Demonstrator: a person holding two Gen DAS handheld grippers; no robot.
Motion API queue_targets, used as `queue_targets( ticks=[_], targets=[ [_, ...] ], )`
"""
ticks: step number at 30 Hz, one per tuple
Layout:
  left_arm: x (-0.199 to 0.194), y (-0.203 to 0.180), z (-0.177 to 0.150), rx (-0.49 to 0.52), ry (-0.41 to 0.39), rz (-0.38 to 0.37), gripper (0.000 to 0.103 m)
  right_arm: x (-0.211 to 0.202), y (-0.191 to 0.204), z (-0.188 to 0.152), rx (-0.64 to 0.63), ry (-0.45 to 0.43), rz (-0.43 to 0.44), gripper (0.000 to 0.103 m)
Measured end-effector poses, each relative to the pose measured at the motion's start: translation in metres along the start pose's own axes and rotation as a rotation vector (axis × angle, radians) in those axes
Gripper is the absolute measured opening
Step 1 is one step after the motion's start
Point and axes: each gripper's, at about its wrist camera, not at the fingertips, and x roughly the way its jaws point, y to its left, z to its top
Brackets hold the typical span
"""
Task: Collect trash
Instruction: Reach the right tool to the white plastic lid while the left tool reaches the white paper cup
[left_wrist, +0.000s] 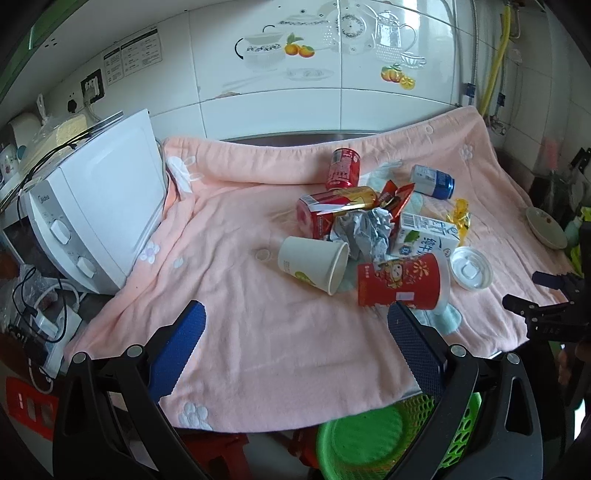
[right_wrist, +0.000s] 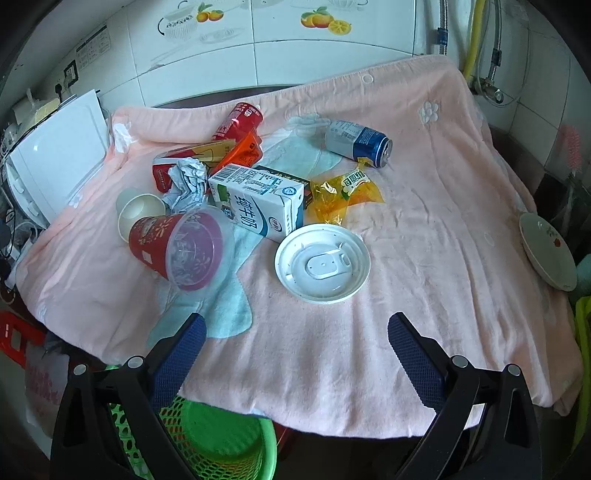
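Just ahead of the right gripper (right_wrist: 295, 332), on the pink cloth (right_wrist: 424, 229), lies the white plastic lid (right_wrist: 322, 263), flat and round, with bare cloth between it and the blue pads. That lid is the nearest piece of trash to either tool, and it sits almost on the centre line of the right gripper, a touch to the far side. Both jaws of the right gripper stand wide apart and hold nothing. The left gripper (left_wrist: 295, 321) is likewise spread open and empty, hovering over the near edge of the cloth.

Closest to the left gripper is the red plastic cup (left_wrist: 400, 282), lying on its side just beyond the right-hand pad, its long axis running left to right across the gripper's line, mouth to the right. Left of it the white paper cup (left_wrist: 314, 264) also lies tipped over, mouth toward the near right. Behind them sit the milk carton (right_wrist: 260, 201), crumpled paper (right_wrist: 188, 181), the yellow wrapper (right_wrist: 343, 192), a red can (right_wrist: 240, 120) and a blue can (right_wrist: 360, 142), farther off.

Below the near edge of the table stands the green basket (right_wrist: 221, 439), between the two grippers, so I judge either hand could drop into it with a short pull back.
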Motion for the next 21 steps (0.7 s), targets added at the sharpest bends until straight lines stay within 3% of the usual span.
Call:
queue_targets(
  ticks=[14,21],
  targets=[
    [0.077,0.006,0.049,-0.032,0.112,0.019,0.097,0.087,-0.016,0.033,-0.012,0.106,-0.022,0.096],
    [0.123,0.006,0.065,-0.157,0.231,-0.027,0.097,0.108,-0.022,0.037,-0.004,0.149,-0.021,0.096]
  ],
)
